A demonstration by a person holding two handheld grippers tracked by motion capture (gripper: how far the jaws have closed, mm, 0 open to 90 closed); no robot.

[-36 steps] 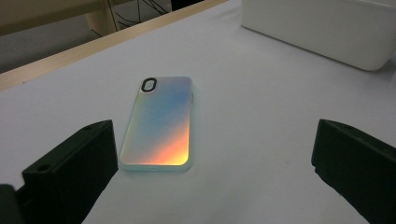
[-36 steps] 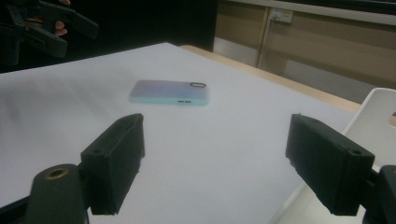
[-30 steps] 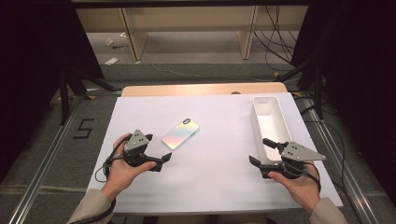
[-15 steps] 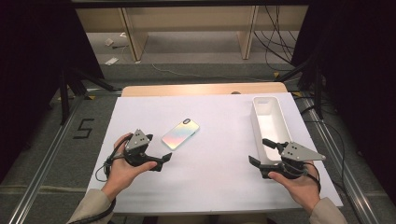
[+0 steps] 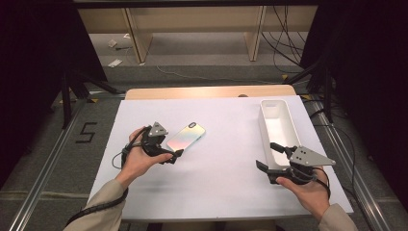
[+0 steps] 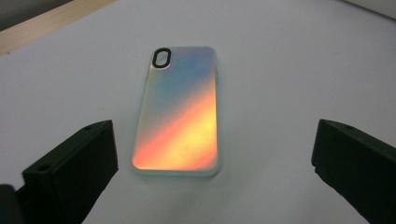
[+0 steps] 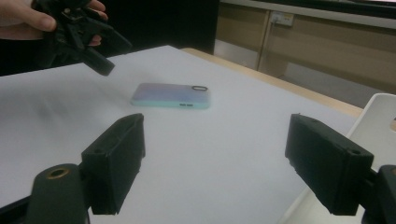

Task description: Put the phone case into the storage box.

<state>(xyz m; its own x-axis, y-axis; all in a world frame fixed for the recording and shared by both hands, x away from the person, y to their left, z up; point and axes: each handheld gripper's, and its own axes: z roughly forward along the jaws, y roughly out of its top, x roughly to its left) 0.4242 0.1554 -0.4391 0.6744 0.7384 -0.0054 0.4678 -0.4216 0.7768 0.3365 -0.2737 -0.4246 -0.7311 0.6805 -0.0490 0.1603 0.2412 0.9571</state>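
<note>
Since the earlier high view, the left gripper [image 5: 174,155] had slid across the bench [image 5: 226,187] toward the phone case [image 5: 186,136], while the right gripper [image 5: 269,156] had kept its place beside the white tray [image 5: 263,126].

The iridescent phone case lay flat on the white bench top, left of centre, camera cutout at its far end. In the left gripper view it sat just ahead of the jaws and between their lines [image 6: 177,112], its long axis running nearly straight away from the gripper, its near short end closest. The jaws stood released and wide apart, one on each side, neither touching the case; nothing was held.

The right gripper's jaws were also spread and empty. From the right gripper view the case [image 7: 170,96] lay well apart across the bench, seen side-on, with the left gripper [image 7: 88,44] hovering above and just behind it. The tray's rim [image 7: 378,116] stood close at that gripper's right.

The left hand [image 5: 139,161] was plainly the nearer one. Judging from the alignment, the coming move would likely be a short advance along the case's long axis so the jaws straddle its long sides, then a squeeze across its width. Because the case lay thin and flat, the jaws would need to come low to the bench to catch its edges rather than ride over the top.
</note>
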